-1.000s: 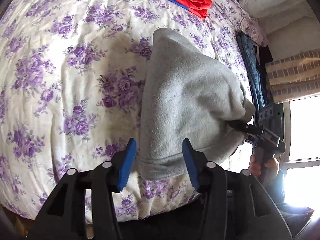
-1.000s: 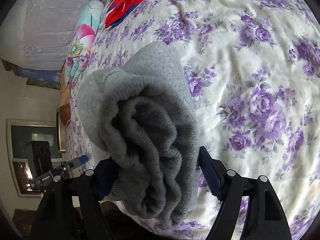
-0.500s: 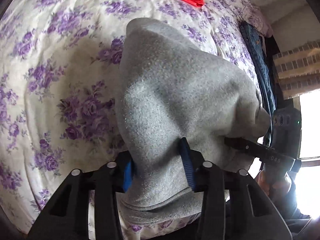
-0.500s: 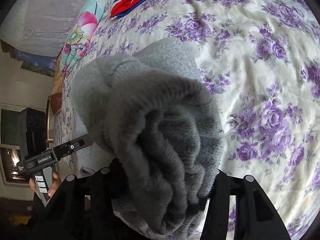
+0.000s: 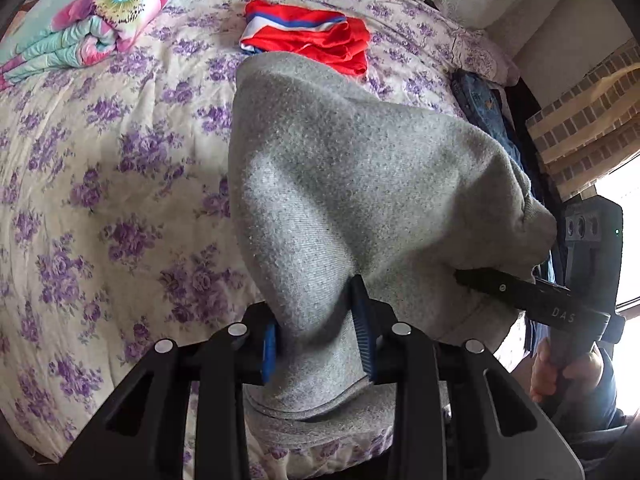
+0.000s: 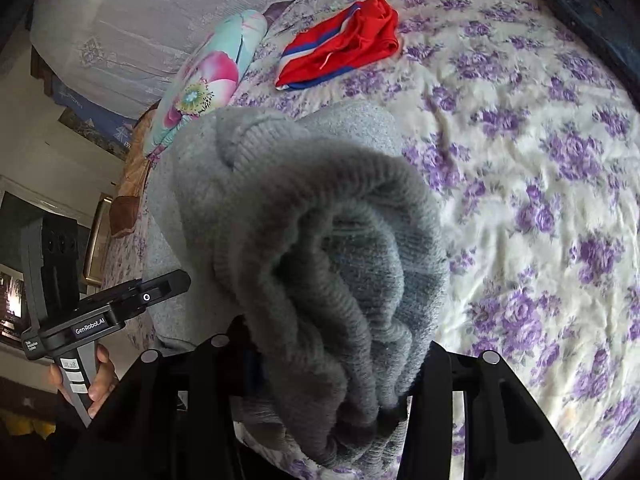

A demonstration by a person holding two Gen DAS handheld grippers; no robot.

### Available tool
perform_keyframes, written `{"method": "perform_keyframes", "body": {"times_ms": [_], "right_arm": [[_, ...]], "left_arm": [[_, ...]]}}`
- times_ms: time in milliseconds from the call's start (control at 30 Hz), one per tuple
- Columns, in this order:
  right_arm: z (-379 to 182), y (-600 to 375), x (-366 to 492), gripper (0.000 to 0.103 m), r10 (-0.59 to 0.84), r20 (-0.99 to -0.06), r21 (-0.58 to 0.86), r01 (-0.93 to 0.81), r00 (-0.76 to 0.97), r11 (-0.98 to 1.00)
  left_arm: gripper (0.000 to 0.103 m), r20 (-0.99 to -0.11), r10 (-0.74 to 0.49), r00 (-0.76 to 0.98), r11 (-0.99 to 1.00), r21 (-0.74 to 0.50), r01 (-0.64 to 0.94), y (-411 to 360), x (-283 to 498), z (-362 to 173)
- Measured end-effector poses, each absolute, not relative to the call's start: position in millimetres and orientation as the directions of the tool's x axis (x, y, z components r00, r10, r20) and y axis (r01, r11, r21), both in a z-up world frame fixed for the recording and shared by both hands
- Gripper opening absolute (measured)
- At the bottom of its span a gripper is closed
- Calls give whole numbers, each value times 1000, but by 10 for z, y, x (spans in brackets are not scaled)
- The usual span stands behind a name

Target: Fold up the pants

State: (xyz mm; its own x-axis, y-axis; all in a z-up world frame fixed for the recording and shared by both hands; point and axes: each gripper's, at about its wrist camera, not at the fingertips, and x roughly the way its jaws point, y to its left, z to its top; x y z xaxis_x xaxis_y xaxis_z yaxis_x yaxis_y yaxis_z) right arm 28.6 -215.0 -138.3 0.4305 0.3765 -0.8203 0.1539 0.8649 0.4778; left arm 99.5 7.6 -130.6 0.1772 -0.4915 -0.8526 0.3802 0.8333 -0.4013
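We see the grey pants (image 5: 352,184) as thick matt fleece, ribbed and fuzzy at the bunched end (image 6: 340,280) in the right claw (image 6: 332,364). Beyond them lies a shiny red cloth (image 5: 316,36). The bedsheet (image 5: 100,184) beneath is soft crinkled cotton. The left claw (image 5: 318,344) is matt black plastic with blue ridged pads (image 5: 364,340).

left camera very close behind the gray pants (image 5: 360,200), right camera close too, both facing the bed (image 6: 540,160)

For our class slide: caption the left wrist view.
Both grippers, left and right, lift grey pants above a flowered bed.
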Motion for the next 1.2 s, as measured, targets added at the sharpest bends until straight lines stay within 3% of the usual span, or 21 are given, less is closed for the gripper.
{"method": "perform_keyframes", "body": {"times_ms": [167,433,600,700,833,1000,1100,1167,1200], "right_arm": [[-1141,-2323,1115,46,378,-818,474,136,433,870],[-624,-2762,2977,46,299,-811,394,92,504,914],[-859,-3039,3779,47,284,-823,381,109,492,918],[-1258,-3149,4048,49,270,-854,355,119,444,927],[-1650,-3220,4085,69,263,-853,353,128,451,927],[-1313,-3271,4030,70,238,-850,316,94,469,944],[-804,-3274,3784,70,125,-819,211,91,559,973],[-498,-3223,3523,72,12,-793,108,120,609,987],[-366,-3181,3376,74,-25,-779,68,125,626,990]], "left_arm": [[30,-862,-472,183,846,-385,370,-57,1728,-1106],[31,-865,-447,228,875,-370,311,-566,3672,-724],[32,-885,-409,222,899,-349,265,-850,4459,-938],[34,-913,-376,159,913,-336,232,-970,4760,-1372],[61,-943,-264,203,948,-215,232,-1078,4835,-1731],[62,-936,-271,225,942,-210,263,-966,4752,-1486],[68,-903,-287,320,940,-201,276,-769,4476,-1074],[90,-877,-273,395,949,-178,260,-637,4193,-803],[93,-858,-282,429,949,-182,258,-569,4024,-650]]}}
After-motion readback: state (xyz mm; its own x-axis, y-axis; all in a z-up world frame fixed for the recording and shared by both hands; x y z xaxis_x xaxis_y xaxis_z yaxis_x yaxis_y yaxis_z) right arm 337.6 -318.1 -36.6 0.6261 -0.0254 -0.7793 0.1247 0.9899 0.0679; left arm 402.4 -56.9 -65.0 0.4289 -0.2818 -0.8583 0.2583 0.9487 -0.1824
